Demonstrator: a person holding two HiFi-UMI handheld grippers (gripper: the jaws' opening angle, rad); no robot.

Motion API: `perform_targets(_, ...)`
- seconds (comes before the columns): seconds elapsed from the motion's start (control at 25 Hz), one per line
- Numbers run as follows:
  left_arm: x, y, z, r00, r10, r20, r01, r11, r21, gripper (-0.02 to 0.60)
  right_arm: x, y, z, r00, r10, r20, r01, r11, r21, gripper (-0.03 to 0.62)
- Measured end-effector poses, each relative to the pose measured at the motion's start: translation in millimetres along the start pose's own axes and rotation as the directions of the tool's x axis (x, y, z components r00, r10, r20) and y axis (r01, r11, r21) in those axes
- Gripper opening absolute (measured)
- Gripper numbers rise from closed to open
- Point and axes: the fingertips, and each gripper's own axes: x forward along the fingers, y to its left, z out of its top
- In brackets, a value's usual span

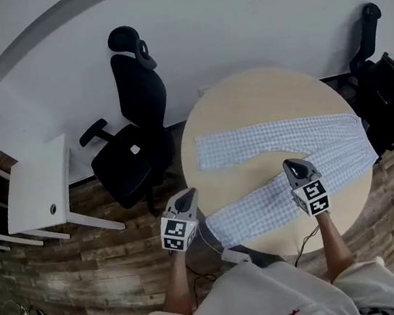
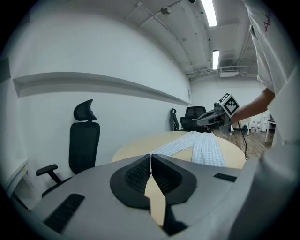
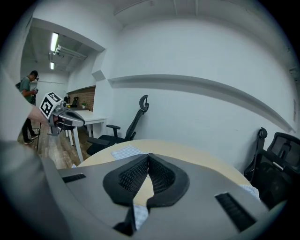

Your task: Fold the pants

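White walls and wood-plank flooring (image 1: 88, 265) are surrounding a round, pale-wood desk (image 1: 261, 96). Light blue checked pants (image 1: 275, 139) are lying spread flat on the desk. Their waist is sitting toward 3 o'clock and the two legs are fanning apart. One leg is stretching toward 9 o'clock, and the other is running toward 7 o'clock with its cuff reaching the desk's rim.

The left tongs (image 1: 187, 198) are hovering just off the rim at about 8 o'clock, near that cuff. Their jaws are pressing together and gripping nothing. The right tongs (image 1: 295, 168) are hanging near the desk's middle, over the upper edge of the 7 o'clock leg. Their jaws are likewise closing on each other with nothing caught between them, and whether they are touching the cloth cannot be told.

A black office chair (image 1: 136, 140) is standing at the desk's 10 o'clock, with a small white side table (image 1: 36, 188) well beyond it toward 9 o'clock. Another black chair (image 1: 381, 89) is sitting at 2 o'clock.
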Motion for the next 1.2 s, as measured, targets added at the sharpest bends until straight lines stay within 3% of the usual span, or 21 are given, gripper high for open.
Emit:
perform_targets(0.36, 87.2, 41.0, 10.7, 0.992, -0.054, -0.117, 0.07, 0.989, 0.132, 0.034, 64.0, -74.3, -0.9, 1.0, 0.001, -0.021, -0.001, 1.0, -0.007, 0.029)
perform_targets(0.6, 131.8, 67.9, -8.6, 0.967, -0.075, -0.245, 0.131, 0.966, 0.222, 0.035, 102.2, -105.2, -25.6, 0.991, 0.05, -0.126, -0.069, 0.987, -0.148, 0.029)
perform_targets(0.72, 153.9, 81.2, -22.3, 0.945, -0.083, -0.318, 0.172, 0.949, 0.265, 0.035, 124.4, -109.1, -43.4, 0.975, 0.091, -0.202, -0.139, 0.962, -0.235, 0.029)
perform_targets(0.92, 197.4, 97.1, -37.7, 0.9, -0.108, -0.422, 0.267, 0.902, 0.338, 0.035, 167.7, -112.0, -74.5, 0.931, 0.158, -0.329, -0.282, 0.885, -0.371, 0.029)
perform_targets(1.2, 246.5, 112.0, -67.7, 0.811, -0.144, -0.568, 0.382, 0.865, 0.325, 0.035, 220.4, -126.1, -123.9, 0.838, 0.248, -0.486, -0.438, 0.836, -0.329, 0.029)
